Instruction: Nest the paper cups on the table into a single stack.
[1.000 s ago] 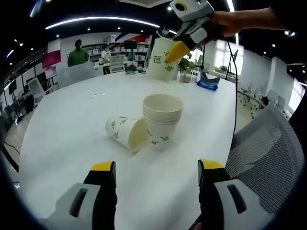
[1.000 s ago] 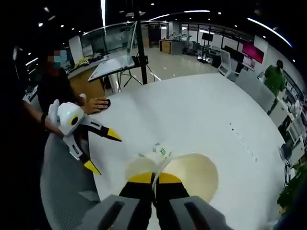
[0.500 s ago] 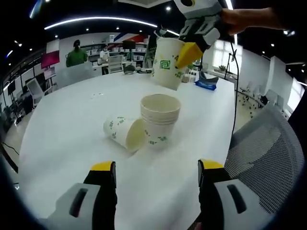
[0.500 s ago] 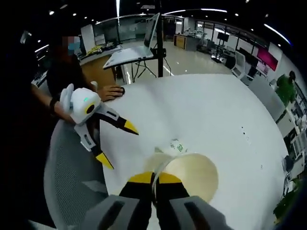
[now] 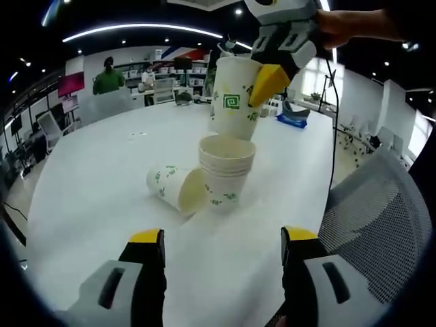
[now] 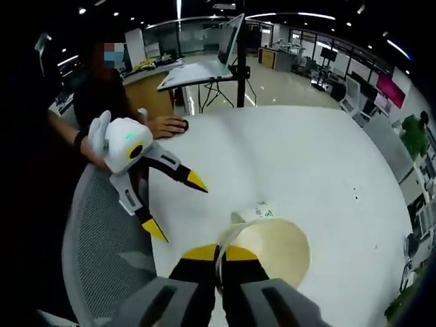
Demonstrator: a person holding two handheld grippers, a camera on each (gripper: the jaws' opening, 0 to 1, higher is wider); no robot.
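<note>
On the white table (image 5: 95, 177) stands an upright stack of paper cups (image 5: 226, 170) with green print. A single cup (image 5: 178, 190) lies on its side against the stack's left. Right above the stack hangs another paper cup (image 5: 234, 98), its base just over the stack's mouth, with my right gripper (image 5: 271, 73) shut on its rim. In the right gripper view that held cup (image 6: 269, 245) opens upward beside my right gripper (image 6: 219, 253), and my left gripper (image 6: 176, 204) stands open to the left. My left gripper (image 5: 223, 238) is open near the table's front edge, holding nothing.
A grey mesh chair (image 5: 378, 211) stands at the table's right edge. A person's hand (image 6: 167, 126) rests on the table, seen in the right gripper view. A blue object (image 5: 294, 120) lies at the far side. Desks and a laptop stand (image 6: 204, 68) fill the room beyond.
My right gripper has brought the held cup down and turned it upright over the stack. The left gripper has stayed open and still.
</note>
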